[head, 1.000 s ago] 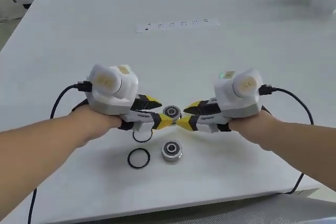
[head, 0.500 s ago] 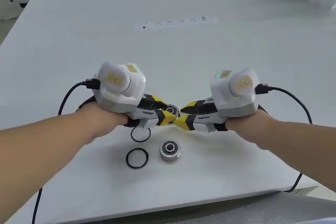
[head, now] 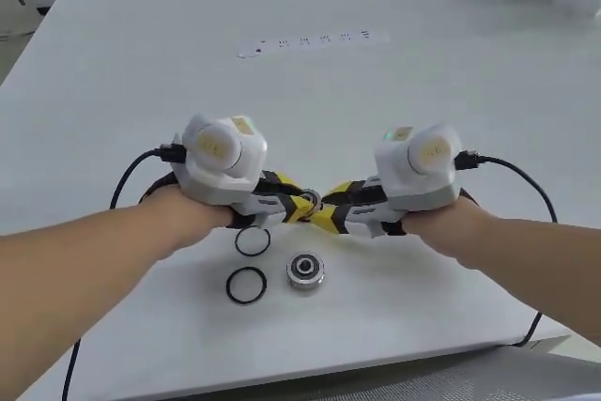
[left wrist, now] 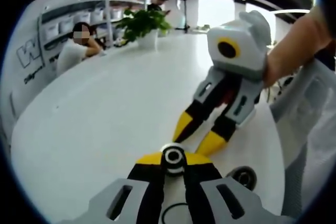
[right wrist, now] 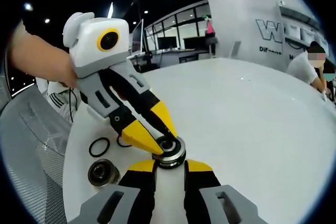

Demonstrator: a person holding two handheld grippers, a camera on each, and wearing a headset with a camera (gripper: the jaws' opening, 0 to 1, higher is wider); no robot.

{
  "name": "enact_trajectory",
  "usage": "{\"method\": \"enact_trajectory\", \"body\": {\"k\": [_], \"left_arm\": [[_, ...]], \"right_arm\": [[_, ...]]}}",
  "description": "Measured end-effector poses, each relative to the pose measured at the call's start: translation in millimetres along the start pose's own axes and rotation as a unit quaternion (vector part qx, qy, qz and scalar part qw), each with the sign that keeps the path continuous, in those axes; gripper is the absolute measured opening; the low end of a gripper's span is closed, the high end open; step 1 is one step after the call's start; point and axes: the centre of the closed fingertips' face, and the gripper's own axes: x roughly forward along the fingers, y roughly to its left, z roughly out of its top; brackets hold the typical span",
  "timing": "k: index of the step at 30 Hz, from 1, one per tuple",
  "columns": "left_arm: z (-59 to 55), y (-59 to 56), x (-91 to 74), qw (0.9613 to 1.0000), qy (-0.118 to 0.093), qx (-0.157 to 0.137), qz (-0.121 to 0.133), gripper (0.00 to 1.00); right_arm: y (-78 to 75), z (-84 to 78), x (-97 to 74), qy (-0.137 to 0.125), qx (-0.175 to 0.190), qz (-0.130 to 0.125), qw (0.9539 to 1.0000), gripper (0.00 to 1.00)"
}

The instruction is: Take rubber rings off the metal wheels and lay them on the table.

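Wheel one of two: a metal wheel [right wrist: 169, 150] at the centre of the head view, clamped tight in my left claw [left wrist: 173, 162]. My right claw [right wrist: 169, 165] has its tips at that same wheel with the jaws slightly parted; I cannot tell whether it is gripping. Just below, on the tabletop [head: 376, 91], lies the second wheel [head: 305, 269]. To its left are two loose rubber rings, the upper ring [head: 252, 255] and the lower ring [head: 228, 285].

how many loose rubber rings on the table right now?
2. One ring left of the free wheel; the other ring just beyond it, by the left gripper. Others may be hidden.
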Motion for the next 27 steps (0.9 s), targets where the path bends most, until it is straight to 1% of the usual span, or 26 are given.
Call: {"method": "enact_trajectory", "body": {"k": [3,4,7,10,15,17,18,19,20,22,25,27], "left_arm": [[-0.6,0.0,0.0,1.0000,-0.003,-0.007,0.005,0.14],[-0.5,-0.4,-0.2,0.9999,-0.005,-0.011,0.007,0.14],[-0.2,-0.8,-0.4,0.9997,-0.009,-0.018,0.010,0.14],[0.7,-1.2,-0.4,0.9997,-0.008,-0.020,0.011,0.14],[1.5,-0.8,0.1,0.9996,-0.009,-0.021,0.015,0.14],[1.4,0.4,0.6,0.9996,-0.008,-0.022,0.016,0.14],[1.2,1.2,1.0,0.9996,-0.007,-0.021,0.017,0.14],[1.1,1.9,1.4,0.9996,-0.007,-0.020,0.017,0.14],[1.5,1.4,1.1,0.9996,-0.007,-0.020,0.018,0.14],[1.8,1.2,0.9,0.9996,-0.007,-0.021,0.019,0.14],[1.7,2.9,1.4,0.9996,-0.005,-0.018,0.022,0.13],[2.2,2.0,1.3,0.9996,-0.002,-0.016,0.025,0.13]], "right_arm": [[0.7,-0.6,-0.9,0.002,-0.001,0.003,1.0000,0.16],[0.7,-0.9,-2.1,0.004,-0.006,0.001,1.0000,0.15],[-0.6,-2.0,-3.1,0.003,-0.004,0.001,1.0000,0.14],[-1.9,-3.6,-6.0,0.002,-0.006,-0.002,1.0000,0.10],[-3.2,-4.4,-4.5,0.004,-0.001,-0.005,1.0000,0.07],[-3.8,-5.0,-4.2,0.006,0.000,-0.009,0.9999,0.04],[-5.6,-5.4,-4.2,0.006,0.004,-0.013,0.9999,0.02],[-10.2,-6.2,-4.8,0.007,0.013,-0.025,0.9996,0.00],[-8.5,-5.1,-4.0,0.004,0.018,-0.019,0.9997,0.00],[-8.8,-4.5,-4.0,0.005,0.018,-0.022,0.9996,0.00],[-9.7,-4.3,-3.8,0.007,0.033,-0.025,0.9991,0.00],[-9.9,-4.5,-4.4,0.002,0.056,-0.025,0.9981,0.00]]}}
